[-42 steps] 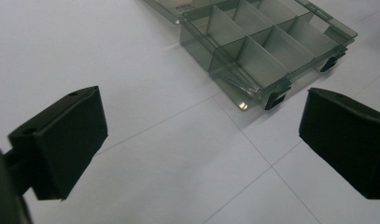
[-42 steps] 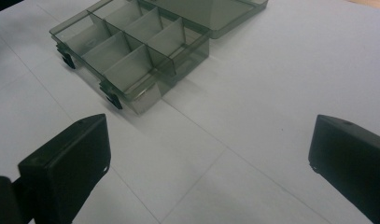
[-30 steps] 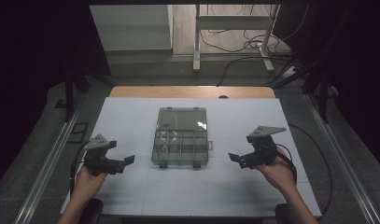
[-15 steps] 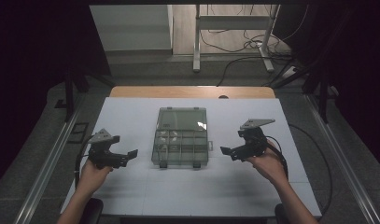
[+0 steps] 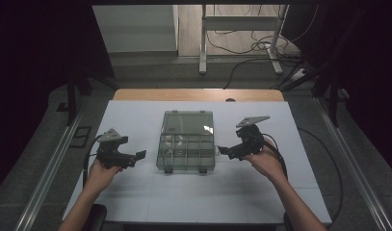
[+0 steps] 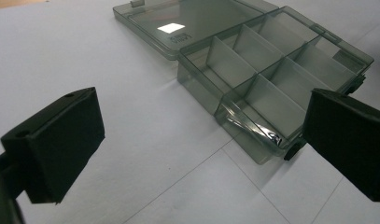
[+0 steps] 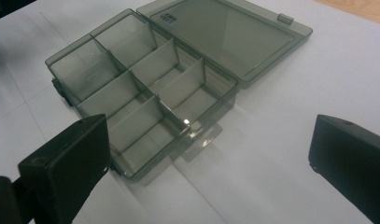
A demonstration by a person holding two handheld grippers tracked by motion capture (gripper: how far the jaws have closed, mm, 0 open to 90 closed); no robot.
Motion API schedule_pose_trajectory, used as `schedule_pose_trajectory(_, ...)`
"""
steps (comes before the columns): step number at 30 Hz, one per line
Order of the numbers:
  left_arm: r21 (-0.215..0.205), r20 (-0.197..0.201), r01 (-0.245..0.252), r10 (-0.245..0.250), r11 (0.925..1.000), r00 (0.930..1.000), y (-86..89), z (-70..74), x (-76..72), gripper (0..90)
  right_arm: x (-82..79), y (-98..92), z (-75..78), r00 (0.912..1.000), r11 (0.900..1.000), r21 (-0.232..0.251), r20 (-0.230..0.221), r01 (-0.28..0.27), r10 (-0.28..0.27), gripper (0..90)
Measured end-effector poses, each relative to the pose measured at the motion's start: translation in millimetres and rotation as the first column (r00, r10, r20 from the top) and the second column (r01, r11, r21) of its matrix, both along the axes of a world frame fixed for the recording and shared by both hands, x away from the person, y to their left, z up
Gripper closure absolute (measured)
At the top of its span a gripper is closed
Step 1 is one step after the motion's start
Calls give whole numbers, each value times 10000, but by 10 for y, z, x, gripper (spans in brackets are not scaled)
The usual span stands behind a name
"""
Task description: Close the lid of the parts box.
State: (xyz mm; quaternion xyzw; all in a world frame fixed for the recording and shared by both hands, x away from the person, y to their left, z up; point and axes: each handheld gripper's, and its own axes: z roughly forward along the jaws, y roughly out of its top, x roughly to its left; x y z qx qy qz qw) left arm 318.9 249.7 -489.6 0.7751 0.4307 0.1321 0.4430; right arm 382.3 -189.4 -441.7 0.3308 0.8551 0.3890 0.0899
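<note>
The clear smoky organizer box point(image 5: 186, 149) sits mid-worktop point(image 5: 136, 115), lid point(image 5: 188, 122) flipped fully open & lying flat on the far side, divided tray towards the person. Compartments look empty.

Left hand-held gripper point(image 5: 138, 156) hovers left of the tray, jaws spread wide w/ nothing between them; in the left gripper view the box point(image 6: 271, 79) lies ahead & to the right, near corner close to the right jaw. Right hand-held gripper point(image 5: 222, 151) is just beside the tray's right wall, jaws also spread, empty; in the right gripper view the box point(image 7: 145, 88) lies ahead & left.

Key relation: the box is between the two grippers, each pointing inward at it. Box + lid's long axis runs away from the person, so both come at it across the short way. Right one is nearer, almost at the wall; left is a bit further off. Judged: a side approach to the tray, prob. to steady it or close the lid.
</note>
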Motion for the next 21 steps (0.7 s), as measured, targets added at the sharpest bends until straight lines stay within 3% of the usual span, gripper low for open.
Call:
schedule_pose_trajectory(7,165,-89,126,-125,9998,9999,-54,-16,115,0,139,104,-31,10000,9999,-87,-35,-63,62,0)
schedule_pose_trajectory(14,260,-127,280,-277,9993,9995,-110,-21,227,0,250,185,-63,9997,9993,-296,-147,210,-214,0)
schedule_pose_trajectory(21,156,-174,304,-302,9994,9994,-138,-30,313,0,349,271,-61,9991,9987,-392,-246,339,-349,0)
